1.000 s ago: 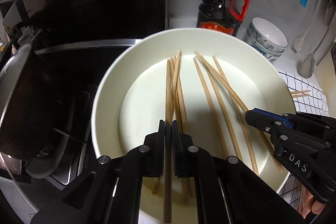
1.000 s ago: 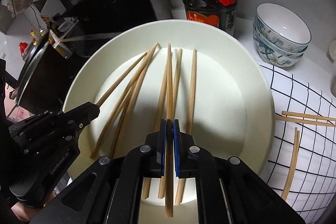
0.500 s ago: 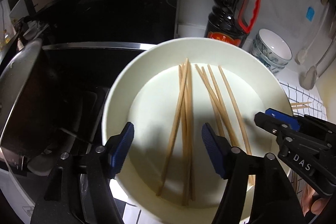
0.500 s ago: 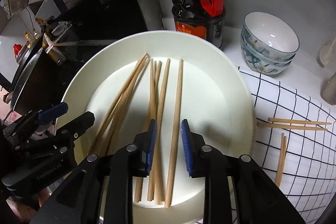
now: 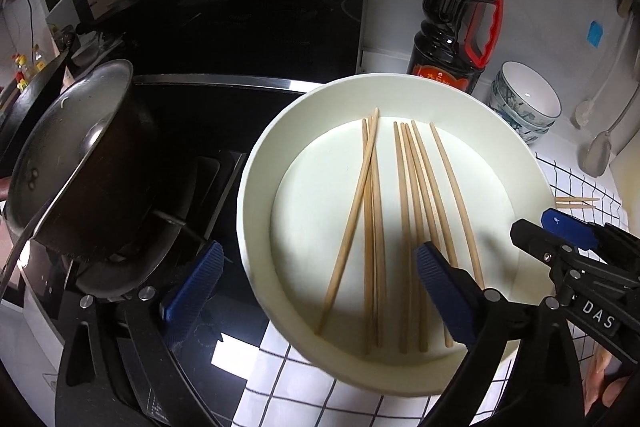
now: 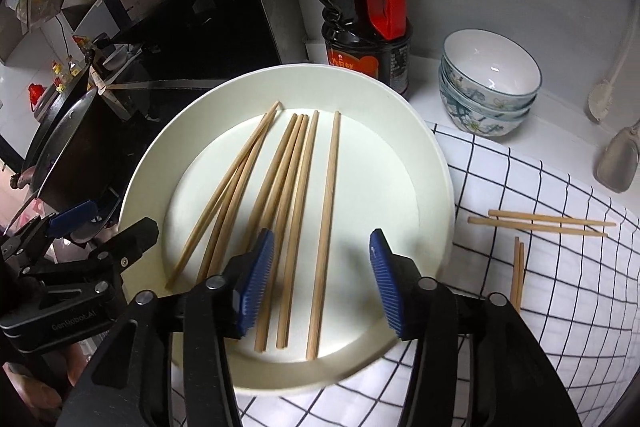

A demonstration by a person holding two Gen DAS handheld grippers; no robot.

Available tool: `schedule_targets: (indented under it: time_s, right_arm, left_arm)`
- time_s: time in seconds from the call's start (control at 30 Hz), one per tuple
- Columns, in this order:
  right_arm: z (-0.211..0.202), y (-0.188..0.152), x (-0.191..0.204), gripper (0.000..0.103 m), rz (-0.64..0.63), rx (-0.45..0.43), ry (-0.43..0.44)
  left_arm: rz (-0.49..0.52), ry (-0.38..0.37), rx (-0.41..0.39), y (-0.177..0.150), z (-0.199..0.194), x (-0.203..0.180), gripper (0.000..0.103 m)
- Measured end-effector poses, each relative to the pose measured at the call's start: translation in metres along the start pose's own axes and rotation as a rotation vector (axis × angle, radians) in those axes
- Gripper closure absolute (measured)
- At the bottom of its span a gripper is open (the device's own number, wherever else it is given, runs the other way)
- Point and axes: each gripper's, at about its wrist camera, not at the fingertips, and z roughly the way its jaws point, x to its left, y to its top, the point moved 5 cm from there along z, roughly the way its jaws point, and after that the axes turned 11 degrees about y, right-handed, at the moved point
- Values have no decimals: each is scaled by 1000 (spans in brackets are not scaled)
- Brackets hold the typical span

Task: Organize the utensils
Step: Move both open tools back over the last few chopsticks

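Observation:
Several wooden chopsticks (image 5: pixel 412 187) (image 6: pixel 327 207) lie roughly side by side in a white plate (image 5: pixel 256 163) (image 6: pixel 432 155). My left gripper (image 5: pixel 316 267) hovers over the plate's near left rim. Its jaws are opening very wide and hold nothing; one blue pad is beyond the rim and the other is over the sticks. My right gripper (image 6: pixel 322 259) hangs above the near ends of the sticks. Its jaws are opening too, and the sticks lie below them untouched. More chopsticks (image 6: pixel 552 219) (image 5: pixel 576 203) rest loose on the checked cloth (image 6: pixel 540 307) to the right.
A dark sauce bottle (image 6: pixel 360 7) and stacked bowls (image 6: pixel 488 87) stand behind the plate. A metal pot (image 5: pixel 76 155) sits on the black stove at left. Spoons (image 6: pixel 618 159) hang by the right wall.
Each gripper was shut on one chopstick over the plate. Both have opened and dropped their sticks onto it, then drawn back and up a little.

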Motion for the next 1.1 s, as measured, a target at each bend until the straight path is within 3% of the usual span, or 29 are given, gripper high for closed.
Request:
schedule_targets:
  time_s: [0.5, 1.1]
  right_arm:
    - [-47, -41, -15, 49, 56, -36, 8]
    - [-97, -97, -76, 48, 186, -93, -49]
  left_arm:
    - [11, -13, 15, -33, -27, -13, 7]
    - [71, -78, -8, -59, -65, -63, 7]
